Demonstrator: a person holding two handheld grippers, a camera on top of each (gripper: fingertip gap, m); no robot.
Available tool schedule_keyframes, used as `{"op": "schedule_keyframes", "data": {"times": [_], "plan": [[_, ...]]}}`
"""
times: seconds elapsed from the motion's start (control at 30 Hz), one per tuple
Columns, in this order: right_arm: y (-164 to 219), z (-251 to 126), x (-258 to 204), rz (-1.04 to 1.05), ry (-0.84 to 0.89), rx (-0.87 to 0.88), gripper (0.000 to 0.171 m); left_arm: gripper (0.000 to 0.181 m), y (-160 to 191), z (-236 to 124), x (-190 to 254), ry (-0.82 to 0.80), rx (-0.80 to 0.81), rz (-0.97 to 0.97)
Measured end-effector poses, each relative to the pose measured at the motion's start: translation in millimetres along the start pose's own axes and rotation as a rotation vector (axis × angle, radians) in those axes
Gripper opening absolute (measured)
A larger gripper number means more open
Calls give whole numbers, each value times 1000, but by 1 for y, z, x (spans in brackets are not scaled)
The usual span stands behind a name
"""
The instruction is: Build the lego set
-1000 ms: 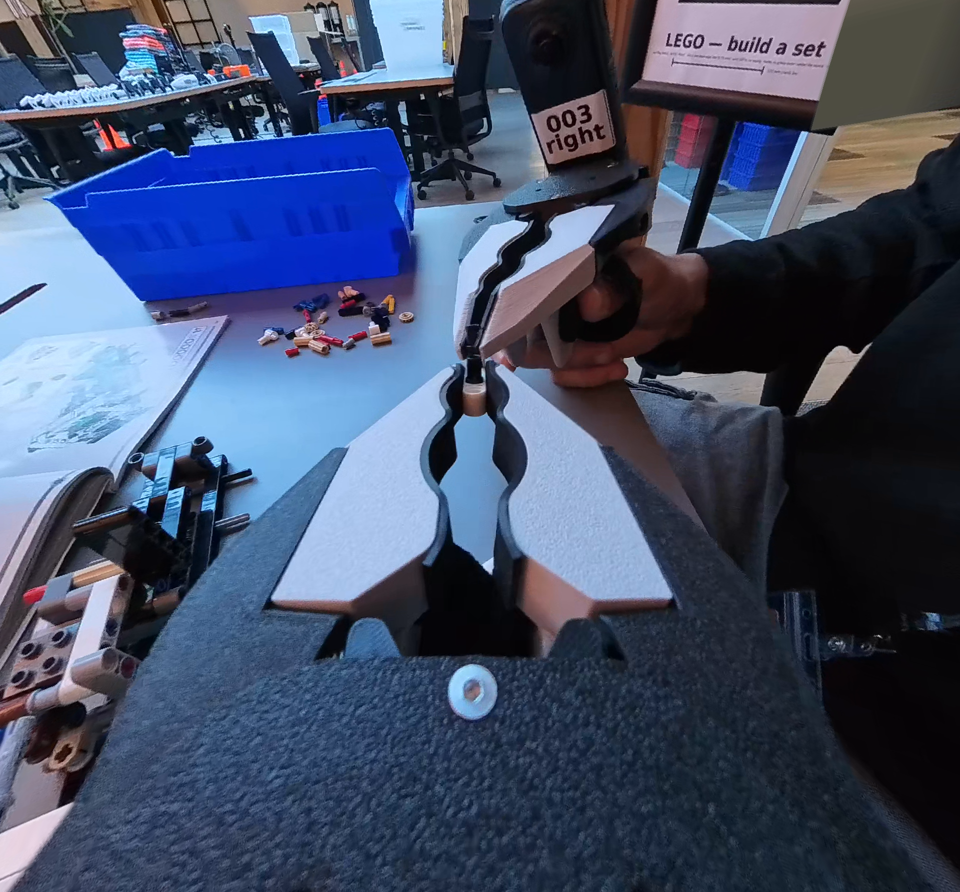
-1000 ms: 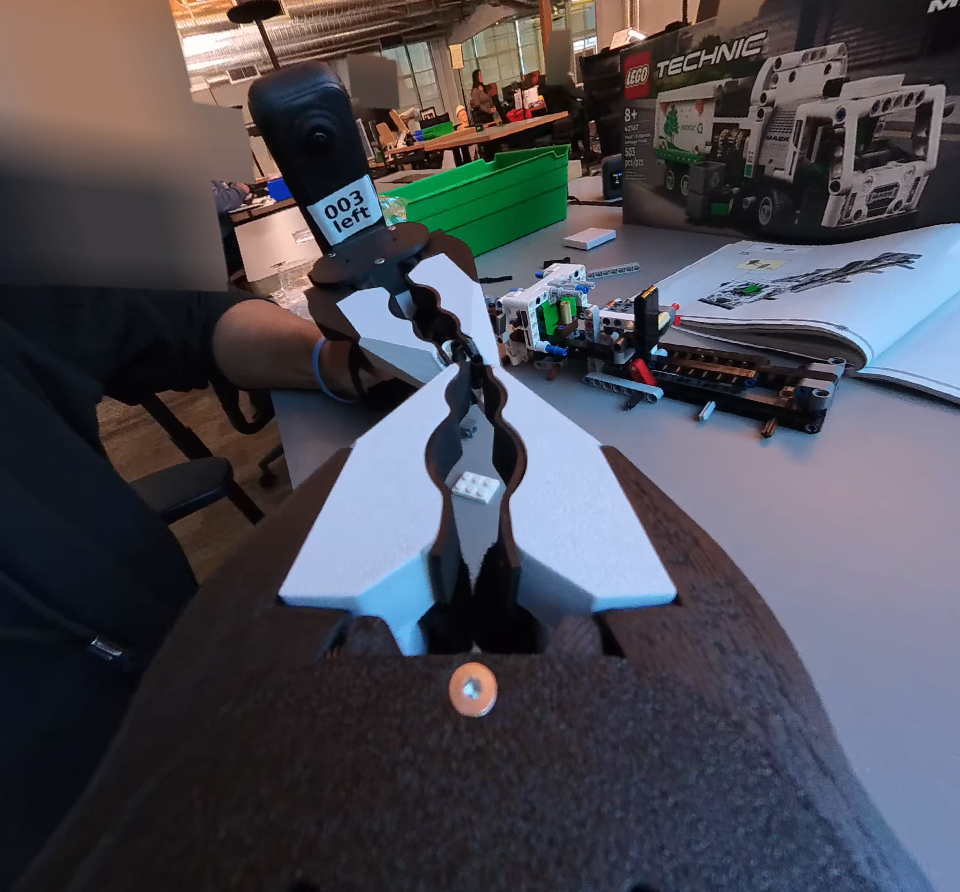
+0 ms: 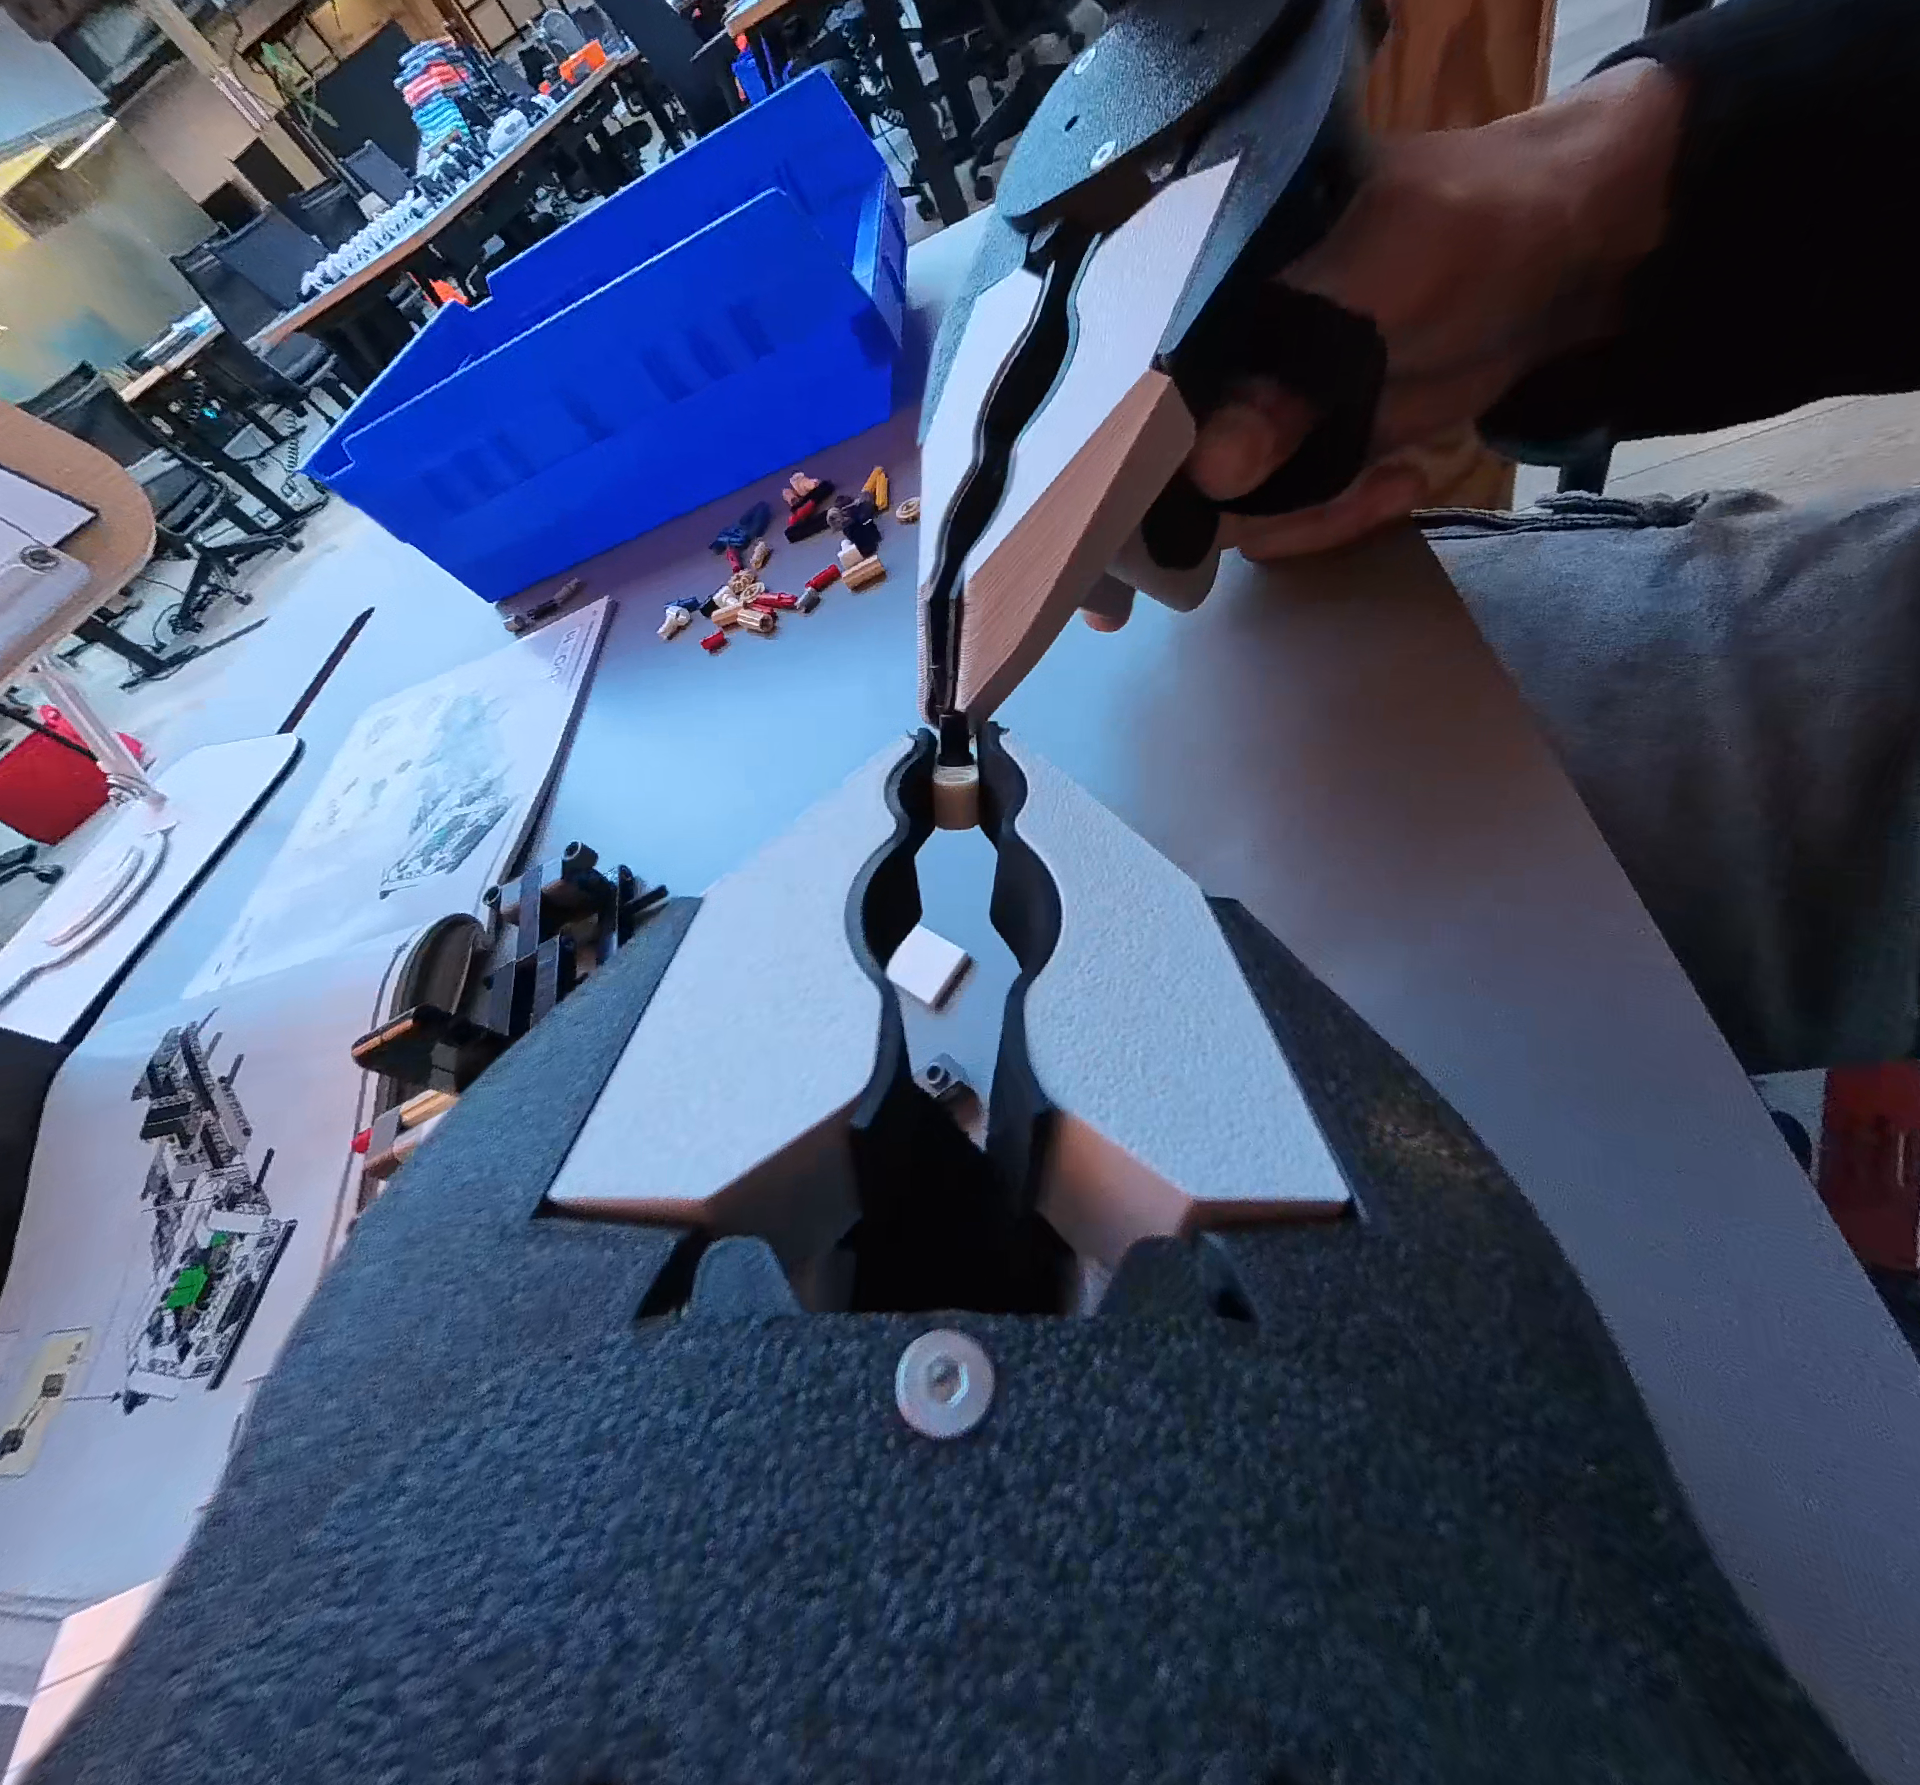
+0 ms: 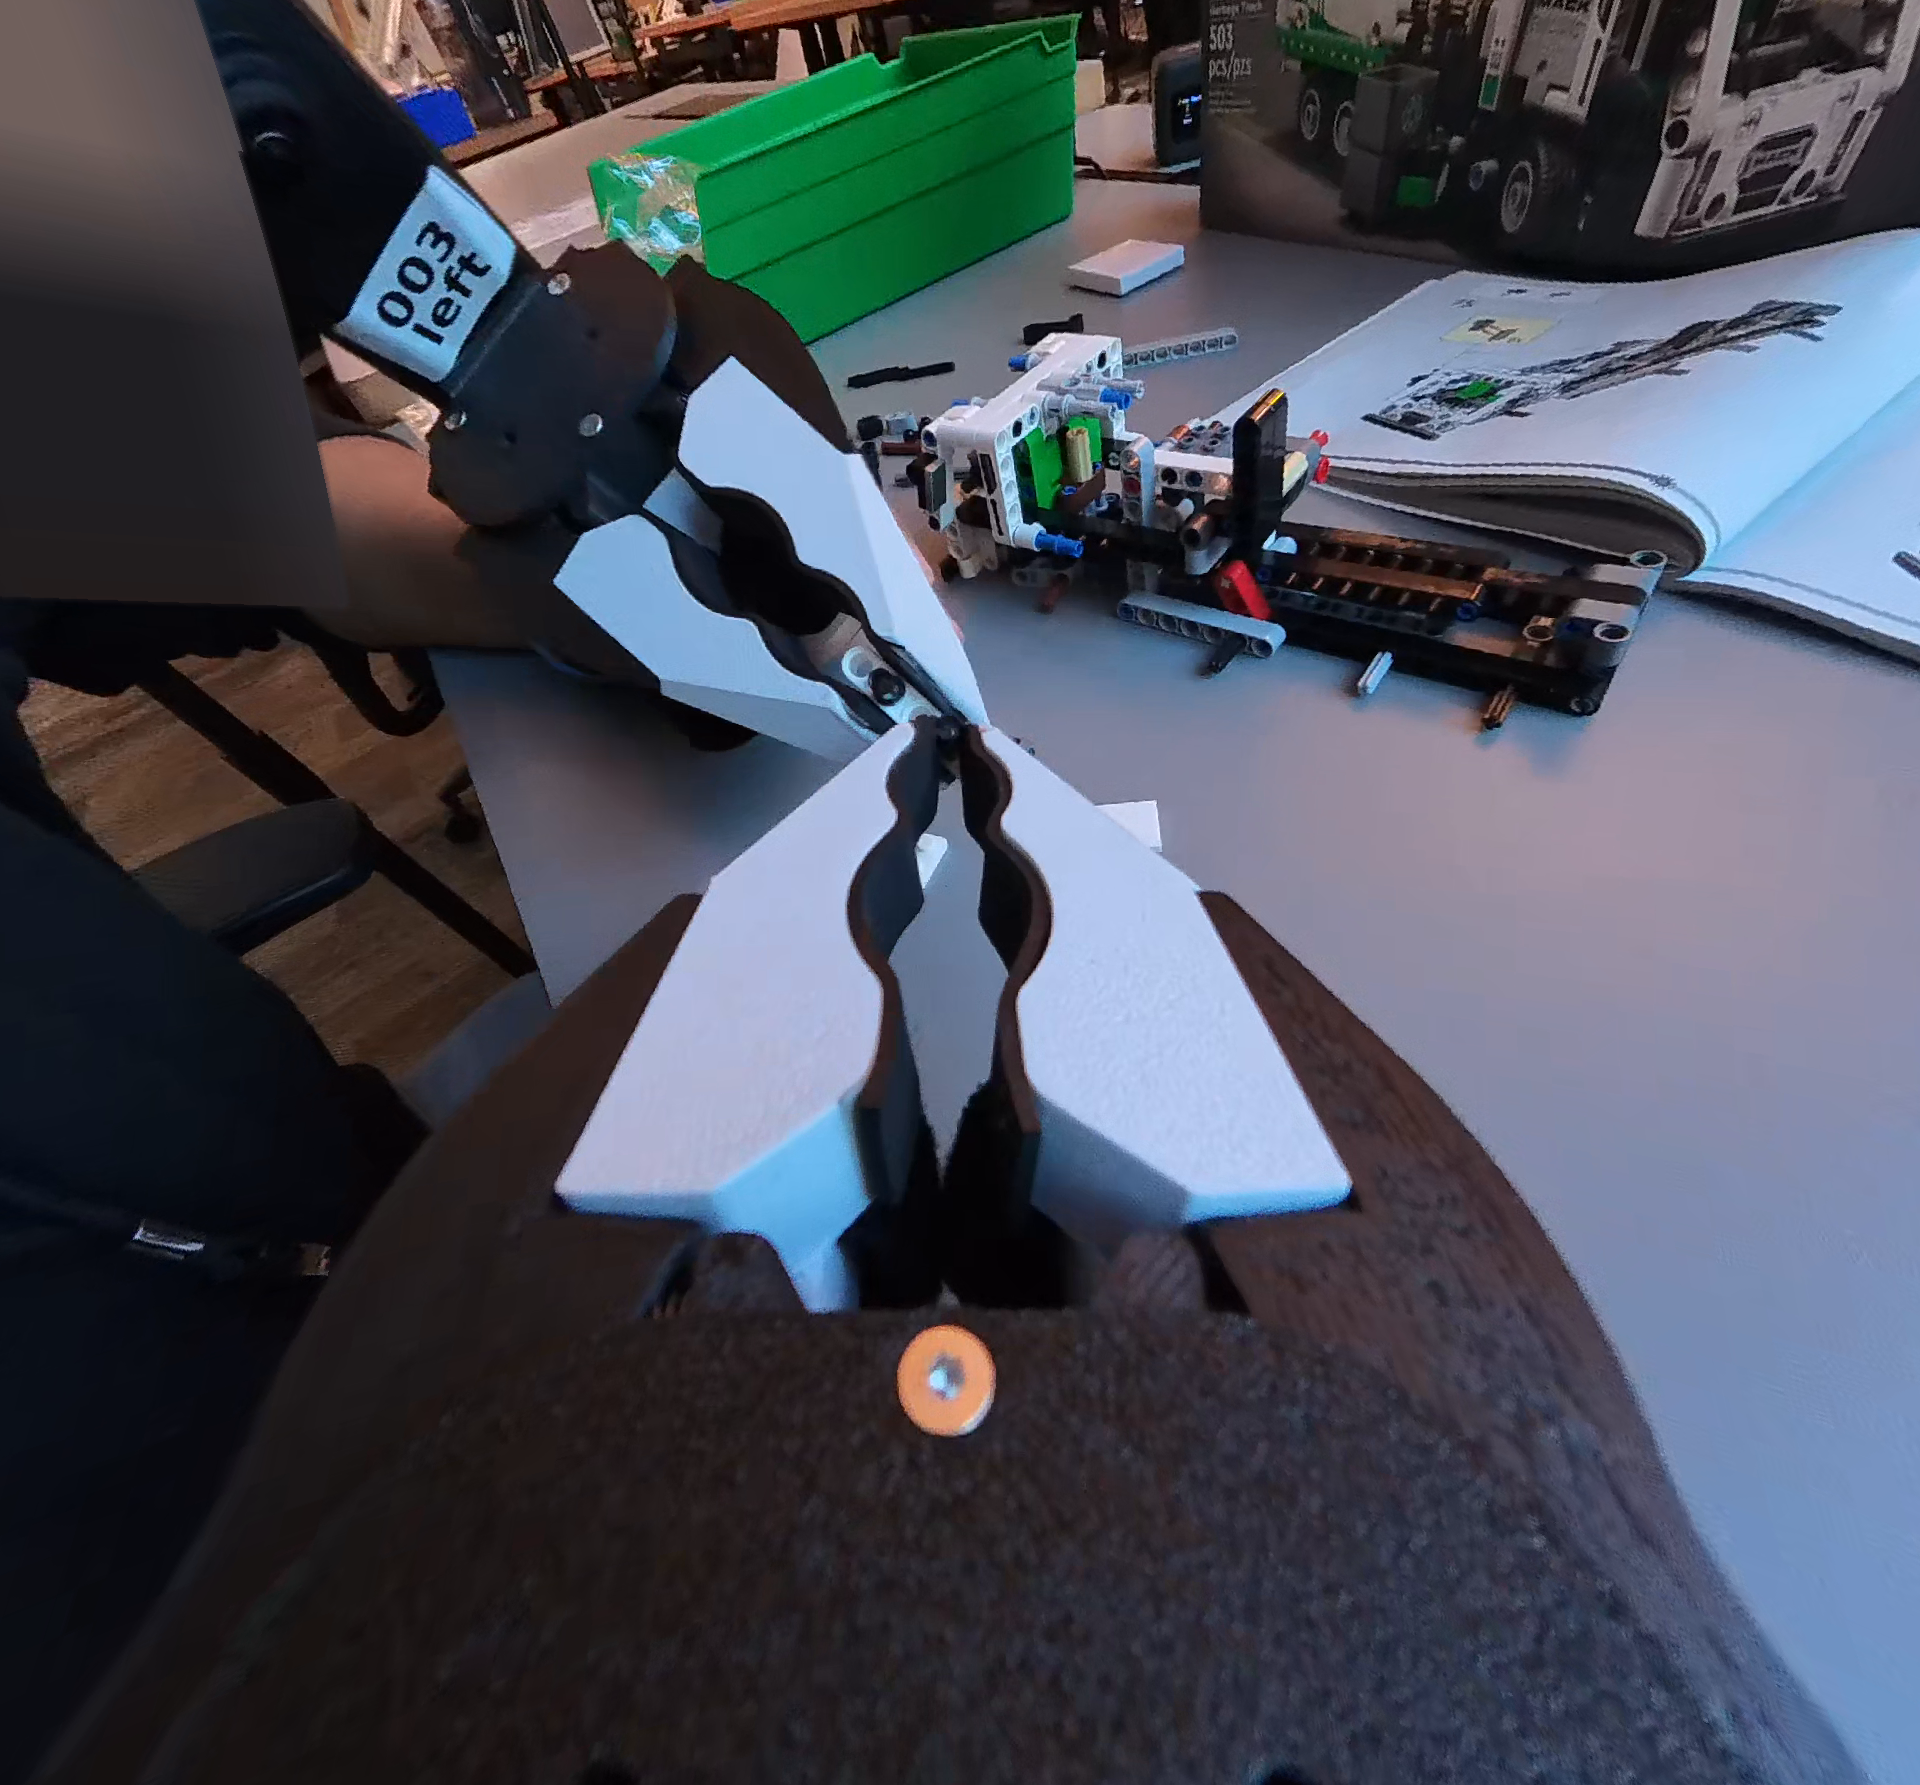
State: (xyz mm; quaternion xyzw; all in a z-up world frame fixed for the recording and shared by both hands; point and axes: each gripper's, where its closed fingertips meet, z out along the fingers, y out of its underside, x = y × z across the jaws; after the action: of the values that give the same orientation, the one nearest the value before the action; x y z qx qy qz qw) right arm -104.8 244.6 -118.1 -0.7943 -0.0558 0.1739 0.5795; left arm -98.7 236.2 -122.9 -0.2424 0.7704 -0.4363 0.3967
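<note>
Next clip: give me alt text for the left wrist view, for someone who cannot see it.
The left gripper pinches a small tan LEGO piece at its fingertips while the right gripper, held in a hand, brings a dark piece down onto it. Behind, on the grey table, lie loose LEGO pieces, a blue bin and an open instruction booklet.

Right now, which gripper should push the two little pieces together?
Probably the right gripper. It is shut on a small black pin directly over the tan piece. The left gripper is shut on that tan piece and can brace it.
</note>
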Motion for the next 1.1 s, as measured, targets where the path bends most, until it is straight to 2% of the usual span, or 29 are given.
{"op": "schedule_keyframes", "data": {"times": [0.37,0.6,0.83,0.87,1.03,1.1], "plan": [[0,2,4,44,17,1,4,6,3,2,-3,35,4,-102],[-4,1,5,-34,59,15,5,7,2,2,-3,61,18,-135],[-8,-2,7,-2,44,49,16,7,-2,0,-4,87,43,-185],[-9,-3,4,-12,23,61,24,7,-2,0,-5,88,44,-198],[-12,0,-1,-23,12,75,21,7,-3,-1,-6,97,57,-219],[-16,-4,-4,-78,20,108,27,7,-5,-2,-7,109,73,-255]]}}
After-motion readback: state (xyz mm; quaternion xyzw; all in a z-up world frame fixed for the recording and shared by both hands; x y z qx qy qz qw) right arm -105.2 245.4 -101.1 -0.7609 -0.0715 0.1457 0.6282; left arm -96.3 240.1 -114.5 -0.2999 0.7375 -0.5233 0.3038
